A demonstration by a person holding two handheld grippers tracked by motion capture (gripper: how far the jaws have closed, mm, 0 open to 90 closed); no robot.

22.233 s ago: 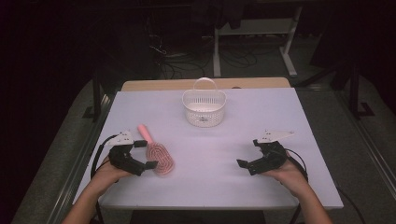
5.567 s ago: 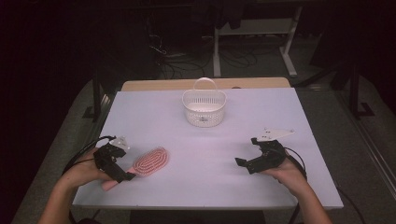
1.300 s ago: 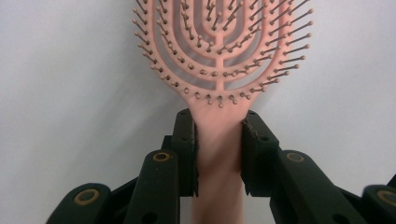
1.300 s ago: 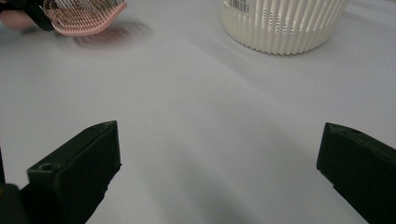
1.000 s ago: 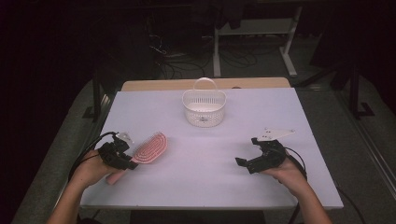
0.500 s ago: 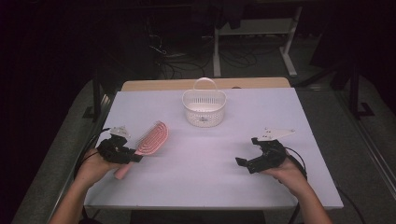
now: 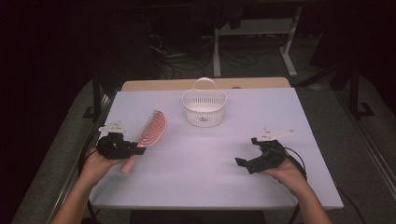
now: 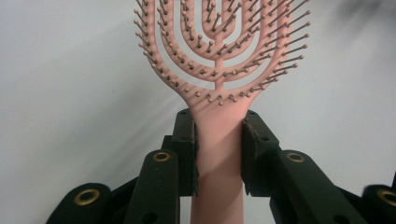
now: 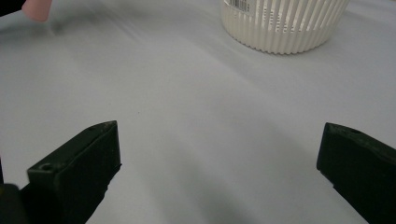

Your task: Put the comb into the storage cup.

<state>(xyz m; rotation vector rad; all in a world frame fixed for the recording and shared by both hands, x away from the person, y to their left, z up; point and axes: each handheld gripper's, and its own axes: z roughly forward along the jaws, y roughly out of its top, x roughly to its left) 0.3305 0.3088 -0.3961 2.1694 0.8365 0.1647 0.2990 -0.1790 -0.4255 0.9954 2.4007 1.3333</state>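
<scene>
Forearms entering from the near edge, one gripper in each hand.

Left gripper: near left of the tabletop, jaws clamped on the neck of the hairbrush, one pad on each flat side of the handle just below the head.

Hairbrush, pink plastic: held at the left side of the tabletop, head angled up and away toward the far centre, handle end projecting back past the jaws toward the person. Open vented head with ball-tipped bristles. Judged light and stiff in the handle, springy in the bristles; smooth plastic, so somewhat slippery and liable to pivot if gripped loosely. Best hold judged to be where taken now, on the solid neck or handle, never on the bristles or the thin ribs of the head.

Right gripper: near right, resting low over bare tabletop, jaws spread wide, nothing between them.

Basket: white, slatted, round, with a hoop handle; far centre of the tabletop, well apart from both grippers, upright. Contents: cannot tell.

Beyond: dark floor, cables, frame legs.
</scene>
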